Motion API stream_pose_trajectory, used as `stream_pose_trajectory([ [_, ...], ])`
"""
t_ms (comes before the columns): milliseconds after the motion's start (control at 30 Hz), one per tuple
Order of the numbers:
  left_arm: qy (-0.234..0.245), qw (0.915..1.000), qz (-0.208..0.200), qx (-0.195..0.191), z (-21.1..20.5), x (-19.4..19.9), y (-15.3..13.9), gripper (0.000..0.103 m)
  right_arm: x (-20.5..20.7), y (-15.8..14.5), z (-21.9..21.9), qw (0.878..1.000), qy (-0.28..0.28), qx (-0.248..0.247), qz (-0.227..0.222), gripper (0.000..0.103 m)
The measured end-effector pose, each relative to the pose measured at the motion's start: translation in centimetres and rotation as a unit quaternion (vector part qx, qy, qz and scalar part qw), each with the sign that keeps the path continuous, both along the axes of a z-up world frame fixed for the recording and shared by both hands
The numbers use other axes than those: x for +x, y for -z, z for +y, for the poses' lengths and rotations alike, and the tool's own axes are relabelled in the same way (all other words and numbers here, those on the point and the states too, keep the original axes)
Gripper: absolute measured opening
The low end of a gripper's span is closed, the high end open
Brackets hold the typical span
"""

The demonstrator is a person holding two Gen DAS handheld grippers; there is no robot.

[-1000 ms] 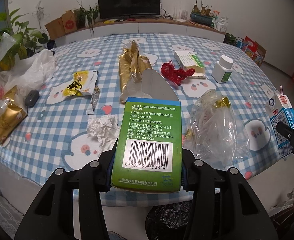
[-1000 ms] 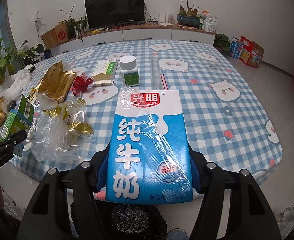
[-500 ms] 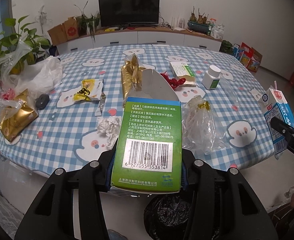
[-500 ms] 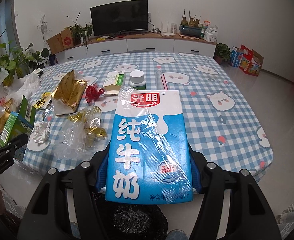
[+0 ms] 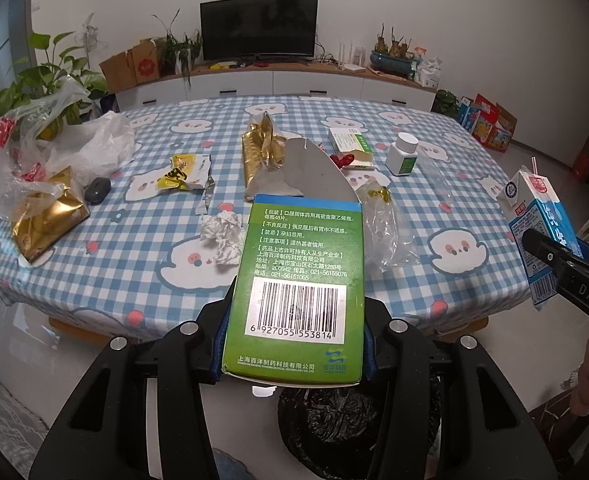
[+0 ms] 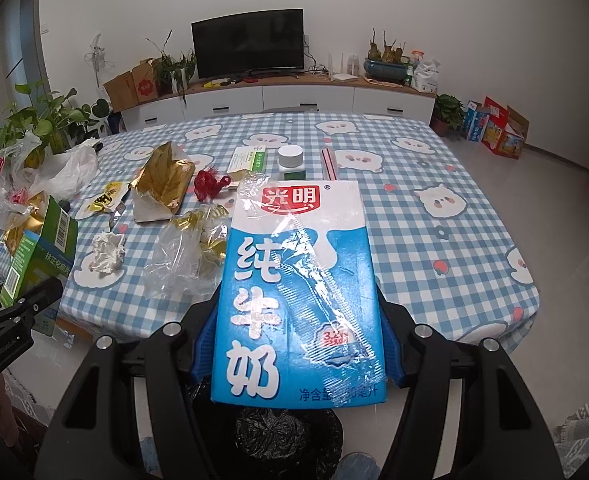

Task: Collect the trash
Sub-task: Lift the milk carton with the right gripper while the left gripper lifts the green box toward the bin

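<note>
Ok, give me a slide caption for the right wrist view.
Right gripper holds a milk carton above a black bin bag, littered table behind.

We see a green cardboard medicine box (image 5: 300, 276) with a blue top band, white text and a black-and-white barcode. The rectangular milk carton (image 6: 294, 292) is blue and white with a red logo patch and white characters. The round table's cloth (image 6: 434, 216) is blue-and-white gingham with white cartoon faces and small red blobs. Black plastic bin liner (image 5: 334, 428) below. Gold foil bag (image 5: 260, 152), crumpled white tissue (image 5: 222, 236), yellow snack wrapper (image 5: 180, 174), red netting scrap (image 6: 208, 182), white pill bottle (image 5: 402, 154) with green label. Black gripper arms, blue pads.
</note>
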State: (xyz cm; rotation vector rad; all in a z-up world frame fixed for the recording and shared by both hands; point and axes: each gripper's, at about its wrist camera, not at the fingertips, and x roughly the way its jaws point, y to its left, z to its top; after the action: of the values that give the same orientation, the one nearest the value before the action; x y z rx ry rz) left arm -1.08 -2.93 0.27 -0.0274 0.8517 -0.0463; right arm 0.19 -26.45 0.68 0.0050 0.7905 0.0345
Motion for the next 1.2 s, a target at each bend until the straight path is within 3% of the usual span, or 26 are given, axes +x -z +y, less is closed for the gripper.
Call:
stream_pose_trajectory([
  [400, -0.015, 0.9998, 0.005, -0.006, 1.2, -4.5, 0.8, 0.047, -3.4, -0.3, 0.8, 1.000, -0.005, 0.006, -0.006, 0.061],
  [867, -0.022, 0.9997, 0.011, -0.007, 1.8, -8.7, 2.2, 0.047, -6.9, 1.5, 1.5, 1.000, -0.007, 0.004, 0.008, 0.061],
  [1200, -0.028, 0.9989, 0.037, -0.004, 1.8, -9.3, 6.0, 0.047, -8.1, 4.9, 2.8, 0.999, -0.011, -0.001, 0.031, 0.061],
])
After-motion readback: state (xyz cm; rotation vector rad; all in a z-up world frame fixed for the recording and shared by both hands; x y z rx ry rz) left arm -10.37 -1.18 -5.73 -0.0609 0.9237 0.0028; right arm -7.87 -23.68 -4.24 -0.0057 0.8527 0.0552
